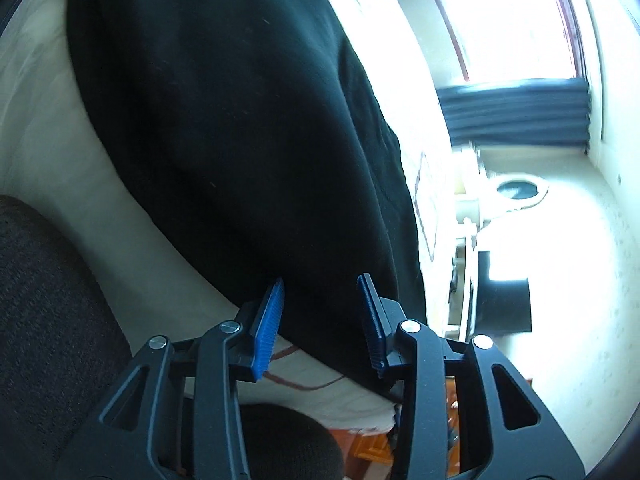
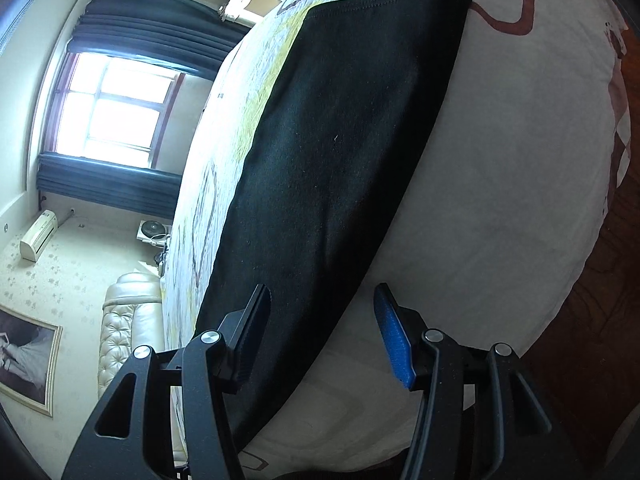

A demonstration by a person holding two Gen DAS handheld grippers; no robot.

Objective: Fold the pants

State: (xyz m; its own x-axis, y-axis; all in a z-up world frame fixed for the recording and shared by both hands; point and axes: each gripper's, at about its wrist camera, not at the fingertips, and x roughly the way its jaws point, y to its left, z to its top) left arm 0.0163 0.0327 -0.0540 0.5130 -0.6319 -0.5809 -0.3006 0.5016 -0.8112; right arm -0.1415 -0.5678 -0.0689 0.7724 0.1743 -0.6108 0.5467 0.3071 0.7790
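Black pants lie folded into a long strip on a white bed sheet with brown line patterns. In the left wrist view my left gripper is at the near end of the strip. Its blue pads stand apart on either side of the flat cloth and do not pinch it. In the right wrist view the pants run away from me across the sheet to a stitched hem at the top. My right gripper is open over the near end. The cloth's edge lies between its fingers, and neither pad grips it.
A bright window with dark blue curtains is beyond the bed. A cream padded headboard and a framed picture are at the left. Wooden floor borders the bed on the right. A person's dark clothing fills the lower left.
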